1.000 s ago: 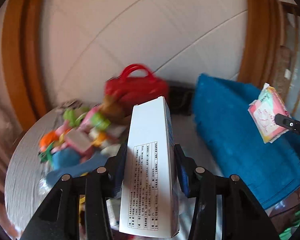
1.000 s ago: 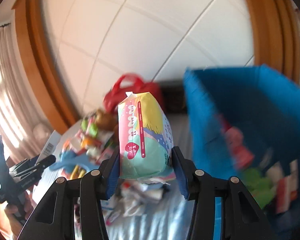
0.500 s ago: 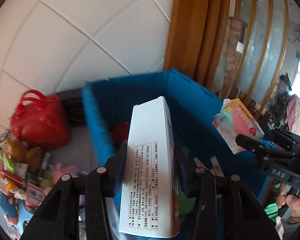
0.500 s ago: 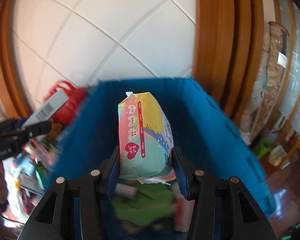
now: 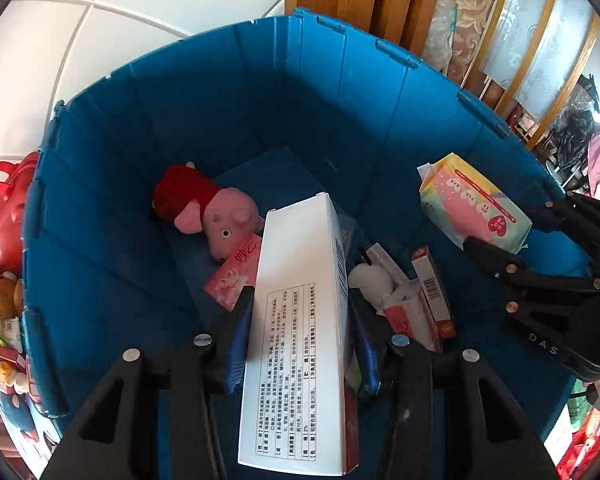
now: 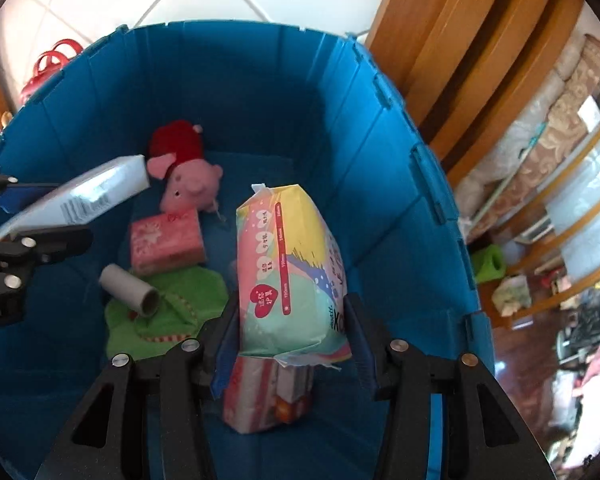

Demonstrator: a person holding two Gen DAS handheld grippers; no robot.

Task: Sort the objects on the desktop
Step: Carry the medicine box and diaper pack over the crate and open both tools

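Two handheld tools hang over a deep blue plastic bin (image 5: 220, 92) with ribbed, panelled walls. The left tool (image 5: 300, 336) is closed on a tall white cardboard box (image 5: 300, 344), its blue-padded fingers (image 5: 236, 344) pressing the long sides; the smooth face toward the camera carries a printed table of small text. The right tool (image 6: 292, 340) is clamped on a soft, glossy pastel packet (image 6: 292, 272), pillow-shaped with crimped ends, striped pink, yellow and mint. Both held items sit above the bin's inside, the box to the left and the packet to the right.

On the bin floor, at the far end, lies a plush pink pig (image 6: 188, 184) in a red dress. Just near of it rests a pink rectangular tissue pack (image 6: 166, 242). Nearer still, a grey cardboard tube (image 6: 130, 288) lies on a crumpled green cloth (image 6: 180, 308). Under the pastel packet lies another soft wrapped pack (image 6: 260, 396). A narrow red and white carton (image 5: 432, 292) leans at the right side.

Outside the bin's left wall, a red handbag (image 5: 0, 216) and a brown teddy bear (image 5: 0, 292) sit on the surface. The wall behind is white tile beside wooden trim.
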